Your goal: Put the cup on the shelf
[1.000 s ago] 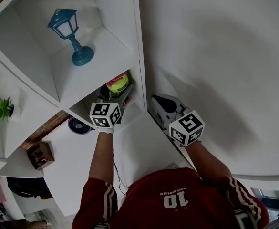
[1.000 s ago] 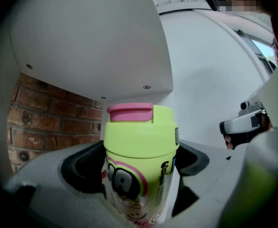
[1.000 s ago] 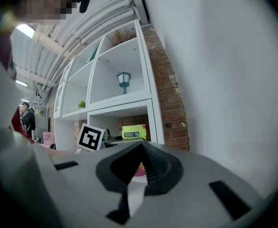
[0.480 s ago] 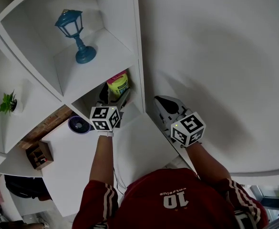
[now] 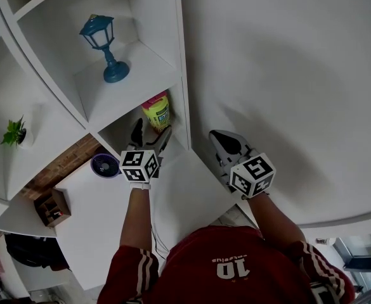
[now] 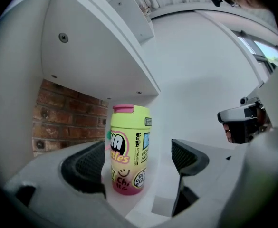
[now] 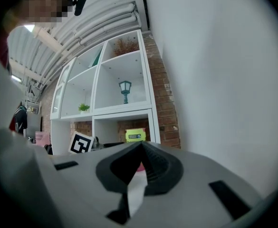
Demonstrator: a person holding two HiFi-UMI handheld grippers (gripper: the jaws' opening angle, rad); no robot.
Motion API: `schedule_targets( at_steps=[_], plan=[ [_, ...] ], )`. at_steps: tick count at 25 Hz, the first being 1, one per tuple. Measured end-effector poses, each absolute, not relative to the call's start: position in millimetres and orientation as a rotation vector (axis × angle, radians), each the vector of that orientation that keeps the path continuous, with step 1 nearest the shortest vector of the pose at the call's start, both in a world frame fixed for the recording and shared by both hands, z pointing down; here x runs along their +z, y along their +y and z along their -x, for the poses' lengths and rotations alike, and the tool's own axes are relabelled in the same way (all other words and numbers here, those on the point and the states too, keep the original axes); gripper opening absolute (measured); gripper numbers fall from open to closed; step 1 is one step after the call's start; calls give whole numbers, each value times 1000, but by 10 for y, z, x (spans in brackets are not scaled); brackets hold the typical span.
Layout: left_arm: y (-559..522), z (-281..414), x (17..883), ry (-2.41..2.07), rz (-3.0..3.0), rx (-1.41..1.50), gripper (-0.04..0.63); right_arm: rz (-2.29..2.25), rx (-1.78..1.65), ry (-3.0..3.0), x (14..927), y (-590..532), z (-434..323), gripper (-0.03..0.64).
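Where the cup stands: the yellow cup [image 6: 129, 148] with a pink lid and pink base is upright in the lower right compartment of the white shelf [image 5: 141, 68], toward that compartment's right wall.
Behind the cup: I see bare red brick [image 6: 65, 122] at the back of the compartment.
Left gripper: the left gripper [image 5: 151, 135] points into the compartment with its jaws spread wide.
Left jaws and cup: in the left gripper view the cup stands between the two black pads; white shelf shows between the cup and the right pad [image 6: 188, 156], and the left pad [image 6: 84, 167] sits close beside the cup, where I cannot tell if they touch.
Right gripper: the right gripper [image 5: 220, 138] is off to the right of the shelf, against the plain white wall [image 5: 286, 75], with its jaws pressed together at the tips and nothing between them.
Compartment above: a blue lantern [image 5: 104, 46] stands alone, directly over the cup's compartment.
Left of the lantern: a small green plant [image 5: 15, 132] sits in the next column.
Below the shelf: a white desk [image 5: 103, 220] carries a small wooden box [image 5: 52, 206] near its left edge.
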State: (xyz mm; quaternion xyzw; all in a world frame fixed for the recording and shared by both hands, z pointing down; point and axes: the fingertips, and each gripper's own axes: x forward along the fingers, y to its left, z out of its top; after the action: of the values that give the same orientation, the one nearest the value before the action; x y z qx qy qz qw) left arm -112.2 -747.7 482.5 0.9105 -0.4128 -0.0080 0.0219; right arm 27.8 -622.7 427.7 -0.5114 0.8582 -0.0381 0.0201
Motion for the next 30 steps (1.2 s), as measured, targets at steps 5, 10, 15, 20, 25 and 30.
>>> schedule_targets(
  at_steps=[5,10,15,20,25,30],
  plan=[
    [-7283,1139,4840,-1251,-2834,-28,439,1620,-139,2647,4344,-6044,-240,6],
    [-7069,1153,4800,-1222,-2865,-44,434,1627,-161,2649,4398,-5941,-142,6],
    [-6828,1180,4678,-1217,-2910,-48,434,1609,-177,2664,4402,-5899,-14,6],
    [-6620,1245,4542,-1243,-2916,-83,434,1563,-151,2681,4309,-5852,89,6],
    [-6359,1301,4499,-1265,-2902,-79,434,1500,-132,2688,4186,-5721,168,6],
    [-5974,1406,4436,-1338,-2872,-77,434,1437,-118,2684,4070,-5464,123,6]
  ],
)
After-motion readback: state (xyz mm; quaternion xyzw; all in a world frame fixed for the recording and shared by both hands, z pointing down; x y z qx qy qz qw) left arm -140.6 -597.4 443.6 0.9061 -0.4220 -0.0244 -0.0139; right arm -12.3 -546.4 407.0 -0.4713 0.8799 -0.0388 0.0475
